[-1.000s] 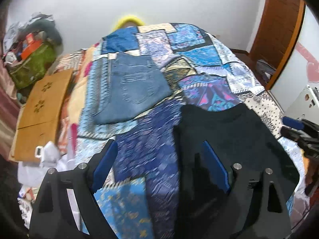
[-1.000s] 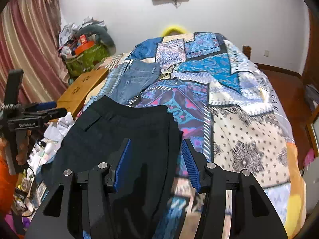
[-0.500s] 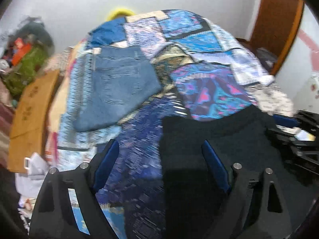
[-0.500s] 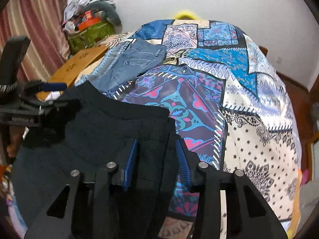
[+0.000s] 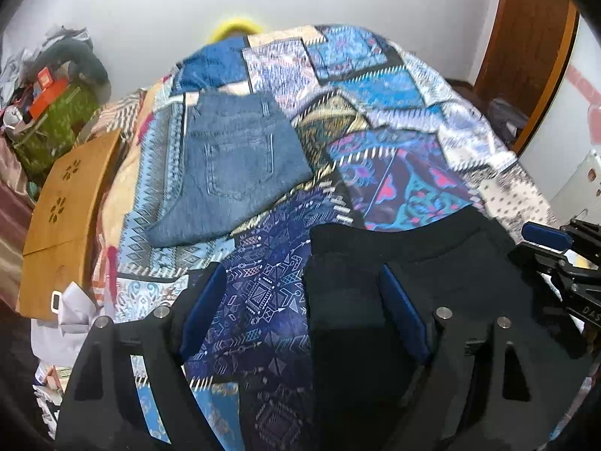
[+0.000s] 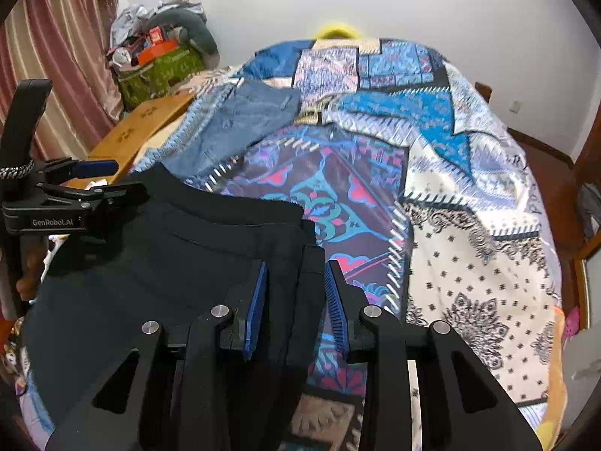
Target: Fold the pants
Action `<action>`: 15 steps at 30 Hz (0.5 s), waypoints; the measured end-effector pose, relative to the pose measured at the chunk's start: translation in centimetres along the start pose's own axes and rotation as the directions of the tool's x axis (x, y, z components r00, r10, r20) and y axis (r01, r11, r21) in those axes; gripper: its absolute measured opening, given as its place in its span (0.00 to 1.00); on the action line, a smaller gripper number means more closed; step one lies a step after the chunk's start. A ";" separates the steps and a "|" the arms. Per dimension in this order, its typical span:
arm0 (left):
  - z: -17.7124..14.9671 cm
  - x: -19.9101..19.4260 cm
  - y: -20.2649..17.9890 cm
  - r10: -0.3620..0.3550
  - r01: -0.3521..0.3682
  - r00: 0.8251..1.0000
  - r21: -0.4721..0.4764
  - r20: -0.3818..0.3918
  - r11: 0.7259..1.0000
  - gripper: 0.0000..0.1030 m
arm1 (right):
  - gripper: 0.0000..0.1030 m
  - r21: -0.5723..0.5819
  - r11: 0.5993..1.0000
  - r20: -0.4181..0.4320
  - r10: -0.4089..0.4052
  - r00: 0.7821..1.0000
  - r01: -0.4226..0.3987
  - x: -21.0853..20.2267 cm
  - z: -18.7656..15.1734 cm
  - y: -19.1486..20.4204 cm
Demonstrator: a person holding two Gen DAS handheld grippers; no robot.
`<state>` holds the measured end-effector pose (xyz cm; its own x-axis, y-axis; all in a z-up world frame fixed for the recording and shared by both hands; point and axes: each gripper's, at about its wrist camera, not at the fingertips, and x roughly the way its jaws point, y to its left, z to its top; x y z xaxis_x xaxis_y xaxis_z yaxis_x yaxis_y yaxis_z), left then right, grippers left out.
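Note:
Black pants (image 5: 413, 274) (image 6: 169, 263) lie flat on the patchwork bed cover at the near edge. My left gripper (image 5: 304, 308) is open, its jaws wide apart over the pants' left edge, one finger over the cover and one over the black cloth. My right gripper (image 6: 296, 297) is half closed, its jaws straddling the pants' right edge with a gap still showing. Each gripper shows in the other's view: the left one (image 6: 97, 184), the right one (image 5: 556, 248).
Folded blue jeans (image 5: 233, 173) (image 6: 240, 124) lie farther back on the bed cover (image 6: 469, 206). A wooden board (image 5: 64, 218) leans beside the bed at left. A cluttered green bag (image 6: 157, 71) stands by the curtain. A wooden door (image 5: 526, 37) is at right.
The right gripper's jaws have narrowed around the pants' right edge. Both grippers moved forward over the waist end of the pants. The left gripper stayed open.

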<state>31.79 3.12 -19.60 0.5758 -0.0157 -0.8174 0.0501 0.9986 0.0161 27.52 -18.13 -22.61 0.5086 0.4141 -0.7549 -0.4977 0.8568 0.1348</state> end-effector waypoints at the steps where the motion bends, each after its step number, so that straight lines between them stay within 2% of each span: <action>1: 0.0 -0.9 -0.1 0.005 -0.005 1.000 0.006 0.018 1.000 0.82 | 0.28 -0.001 1.000 0.016 -0.002 1.000 0.002 -0.8 0.1 0.1; 6: -0.2 -4.9 -0.3 0.016 -0.018 0.996 0.022 0.091 1.000 0.82 | 0.28 0.022 1.000 0.077 0.019 0.997 -0.021 -4.0 0.3 0.6; 8: -0.4 -5.9 -0.2 0.015 -0.017 0.995 0.019 0.101 1.000 0.82 | 0.35 0.032 0.999 0.091 0.029 0.995 -0.032 -4.9 0.2 0.8; 10: -1.0 -6.7 -0.1 0.005 -0.007 0.995 0.019 0.100 1.000 0.83 | 0.53 0.041 0.999 0.107 0.029 0.994 -0.033 -5.7 -0.1 1.0; 12: -1.7 -7.1 0.0 -0.013 0.012 0.996 0.018 0.088 1.000 0.84 | 0.63 0.049 0.998 0.115 0.023 0.993 -0.029 -6.2 -0.5 1.2; 15: -2.8 -6.8 -0.1 -0.032 0.031 0.998 0.017 0.056 0.999 0.86 | 0.71 0.061 0.998 0.094 0.027 0.995 -0.033 -6.2 -1.3 1.3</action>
<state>25.57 3.30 -15.70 0.6183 -0.0500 -0.7843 0.0819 0.9966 0.0011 22.80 -20.00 -18.63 0.5589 0.4643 -0.6871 -0.4707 0.8598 0.1981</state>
